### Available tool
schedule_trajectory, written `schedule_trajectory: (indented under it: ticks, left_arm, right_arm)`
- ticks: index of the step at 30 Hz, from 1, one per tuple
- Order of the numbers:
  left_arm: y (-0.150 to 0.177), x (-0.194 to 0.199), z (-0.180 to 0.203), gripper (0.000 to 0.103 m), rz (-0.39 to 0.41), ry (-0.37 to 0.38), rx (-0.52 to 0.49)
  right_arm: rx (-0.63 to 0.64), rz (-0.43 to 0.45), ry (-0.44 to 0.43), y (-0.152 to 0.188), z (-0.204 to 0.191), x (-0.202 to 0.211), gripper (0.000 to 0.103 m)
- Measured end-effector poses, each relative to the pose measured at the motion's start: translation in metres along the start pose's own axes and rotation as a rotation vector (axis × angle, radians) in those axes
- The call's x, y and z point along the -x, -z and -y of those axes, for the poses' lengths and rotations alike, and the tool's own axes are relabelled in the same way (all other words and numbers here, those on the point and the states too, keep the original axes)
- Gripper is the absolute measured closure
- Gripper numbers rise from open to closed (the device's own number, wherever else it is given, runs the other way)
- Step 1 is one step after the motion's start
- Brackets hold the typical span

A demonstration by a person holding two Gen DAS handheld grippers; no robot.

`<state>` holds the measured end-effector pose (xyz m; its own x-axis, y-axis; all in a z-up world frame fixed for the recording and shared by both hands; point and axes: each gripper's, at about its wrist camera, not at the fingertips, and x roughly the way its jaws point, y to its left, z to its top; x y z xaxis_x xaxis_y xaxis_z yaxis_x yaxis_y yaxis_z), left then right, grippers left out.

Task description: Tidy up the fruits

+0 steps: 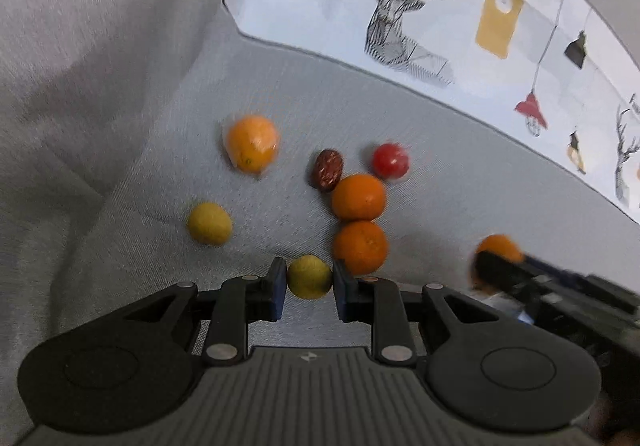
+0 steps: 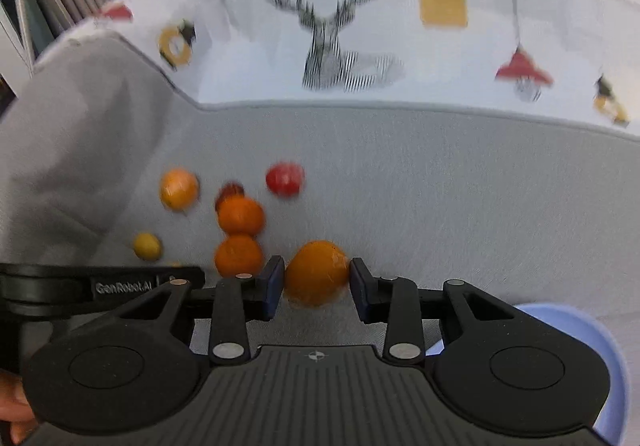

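My left gripper (image 1: 309, 278) is shut on a small yellow-green fruit (image 1: 309, 277), held just above the grey sofa seat (image 1: 460, 181). On the seat beyond it lie two oranges (image 1: 359, 197) (image 1: 361, 247) touching each other, a dark red date (image 1: 327, 169), a red tomato (image 1: 390, 161), a wrapped orange (image 1: 252, 143) and another yellow-green fruit (image 1: 209, 223). My right gripper (image 2: 316, 276) is shut on an orange (image 2: 316, 272); in the left wrist view that gripper (image 1: 486, 266) with its orange (image 1: 500, 246) shows at the right.
A patterned cloth with deer and lamps (image 1: 440, 5) covers the sofa back. The grey armrest (image 1: 80, 85) rises at the left. A pale blue bowl (image 2: 600, 346) sits below my right gripper at the lower right. The other gripper's black body (image 2: 100, 288) crosses the left side.
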<state>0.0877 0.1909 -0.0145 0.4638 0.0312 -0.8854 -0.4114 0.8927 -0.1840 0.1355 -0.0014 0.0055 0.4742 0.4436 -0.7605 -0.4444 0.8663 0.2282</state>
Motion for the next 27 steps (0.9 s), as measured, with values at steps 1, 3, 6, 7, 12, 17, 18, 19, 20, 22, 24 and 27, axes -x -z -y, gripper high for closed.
schedule_trajectory:
  ticks: [1,3,6,7,12,17,18,19,20,22,24,27]
  left_arm:
    - [0.000,0.004,0.001,0.076,0.009,0.004,-0.003]
    - [0.001,0.013,0.003,0.076,0.025,0.013,-0.007]
    - [0.003,0.025,0.007,0.076,0.043,0.024,-0.012]
    - [0.004,0.028,0.008,0.076,0.047,0.028,-0.015]
    - [0.012,0.043,0.021,0.076,0.075,0.050,-0.049]
    - [0.025,0.053,0.039,0.076,0.108,0.066,-0.106]
    - [0.027,0.055,0.042,0.076,0.115,0.073,-0.114]
    - [0.030,0.059,0.044,0.076,0.123,0.082,-0.119]
    - [0.032,0.061,0.046,0.076,0.129,0.089,-0.121]
    - [0.035,0.065,0.049,0.076,0.139,0.105,-0.118]
    - [0.041,0.067,0.051,0.076,0.134,0.127,-0.102]
    - [0.050,0.068,0.058,0.076,0.120,0.170,-0.097]
  right_arm:
    - [-0.005,0.016,0.005,-0.003,0.002,0.009,0.066]
    - [-0.024,0.055,0.006,-0.007,0.008,0.033,0.066]
    - [-0.045,0.101,0.018,-0.003,0.019,0.066,0.066]
    - [-0.050,0.111,0.026,0.001,0.024,0.076,0.066]
    - [-0.108,0.138,0.071,0.029,0.056,0.111,0.066]
    - [-0.204,0.132,0.102,0.057,0.091,0.115,0.066]
    - [-0.212,0.130,0.109,0.061,0.096,0.115,0.066]
    - [-0.220,0.129,0.113,0.063,0.102,0.115,0.066]
    - [-0.224,0.132,0.113,0.065,0.106,0.117,0.066]
    - [-0.225,0.141,0.117,0.067,0.114,0.119,0.066]
    - [-0.230,0.142,0.130,0.069,0.122,0.121,0.066]
    - [-0.255,0.138,0.138,0.072,0.136,0.121,0.066]
